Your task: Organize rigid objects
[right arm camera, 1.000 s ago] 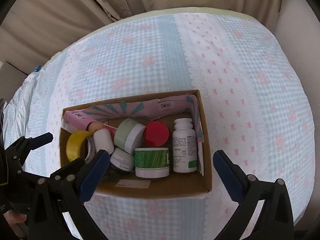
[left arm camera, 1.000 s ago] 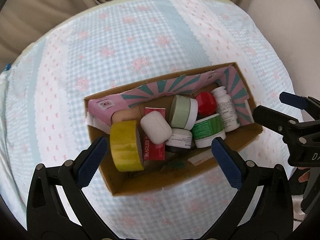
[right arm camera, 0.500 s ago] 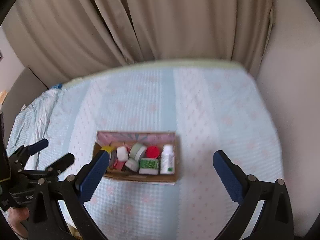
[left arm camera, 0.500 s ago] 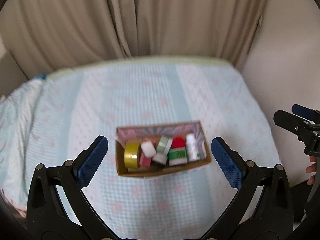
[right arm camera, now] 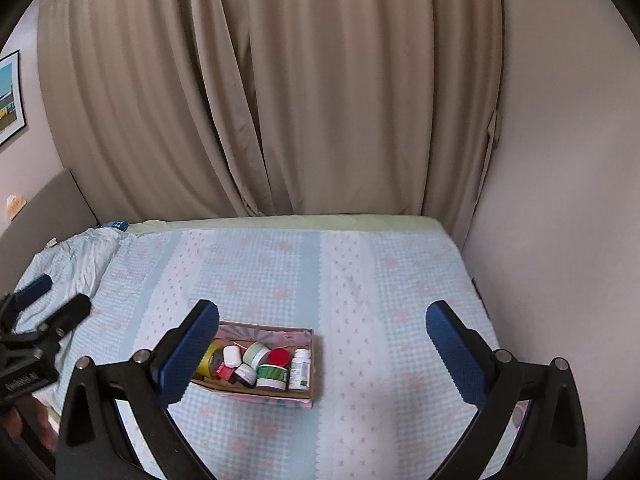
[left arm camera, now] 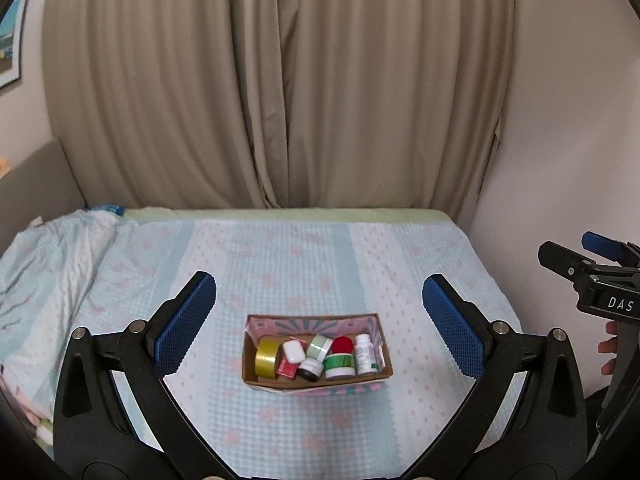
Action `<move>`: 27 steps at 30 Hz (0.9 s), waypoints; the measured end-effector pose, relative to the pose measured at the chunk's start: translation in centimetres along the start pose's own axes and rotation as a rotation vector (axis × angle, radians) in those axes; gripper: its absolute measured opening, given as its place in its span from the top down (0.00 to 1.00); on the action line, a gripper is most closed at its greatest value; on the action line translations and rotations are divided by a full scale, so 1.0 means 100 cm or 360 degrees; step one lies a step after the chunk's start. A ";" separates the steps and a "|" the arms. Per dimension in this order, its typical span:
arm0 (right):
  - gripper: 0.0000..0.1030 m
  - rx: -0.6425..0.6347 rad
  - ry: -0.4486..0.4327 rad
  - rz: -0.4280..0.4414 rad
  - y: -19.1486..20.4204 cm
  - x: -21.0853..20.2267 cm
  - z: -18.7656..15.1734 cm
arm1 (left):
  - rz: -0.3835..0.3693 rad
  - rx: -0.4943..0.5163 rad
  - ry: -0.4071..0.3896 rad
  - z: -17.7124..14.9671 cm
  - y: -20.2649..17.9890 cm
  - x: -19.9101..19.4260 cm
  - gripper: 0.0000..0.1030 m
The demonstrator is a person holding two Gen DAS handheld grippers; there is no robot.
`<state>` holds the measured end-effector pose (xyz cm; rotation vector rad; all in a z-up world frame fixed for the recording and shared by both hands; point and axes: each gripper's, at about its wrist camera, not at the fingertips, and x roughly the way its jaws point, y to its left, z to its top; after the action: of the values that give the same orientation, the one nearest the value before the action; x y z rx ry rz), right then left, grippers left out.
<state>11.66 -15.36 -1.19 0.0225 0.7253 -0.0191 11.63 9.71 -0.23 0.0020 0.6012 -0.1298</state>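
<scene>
Cardboard box (left arm camera: pixel 316 383) of jars, bottle, tape on bed (left arm camera: pixel 320 252); left gripper (left arm camera: pixel 319 320), right gripper (right arm camera: pixel 322 344) fingers spread wide, empty.

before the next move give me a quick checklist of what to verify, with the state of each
1. Left gripper open and holding nothing: ok.
2. Right gripper open and holding nothing: ok.
3. Cardboard box flat on the bed, away from the edges: ok.
4. White bottle upright at the box's right end: ok.
5. Yellow tape roll inside the box at its left end: ok.
6. Loose objects outside the box: none on the visible bed; below the grippers, cannot tell.
</scene>
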 end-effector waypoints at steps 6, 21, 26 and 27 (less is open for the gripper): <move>0.00 -0.0008 -0.0066 -0.0024 -0.002 -0.016 -0.010 | 0.0015 0.0005 -0.0049 -0.008 -0.005 -0.016 0.00; 0.00 0.0035 -0.0095 -0.0057 -0.011 -0.033 -0.016 | -0.0025 0.0007 -0.0069 -0.016 -0.016 -0.028 0.00; 0.00 0.0045 -0.0094 -0.0053 -0.012 -0.034 -0.018 | -0.0018 0.0030 -0.0074 -0.015 -0.020 -0.031 0.00; 0.00 0.0047 -0.0095 -0.0053 -0.012 -0.035 -0.018 | -0.0020 0.0032 -0.0076 -0.016 -0.020 -0.032 0.00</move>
<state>7.84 -16.52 -0.28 0.0381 0.6656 -0.0625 7.88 8.13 0.34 0.0146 0.5525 -0.1475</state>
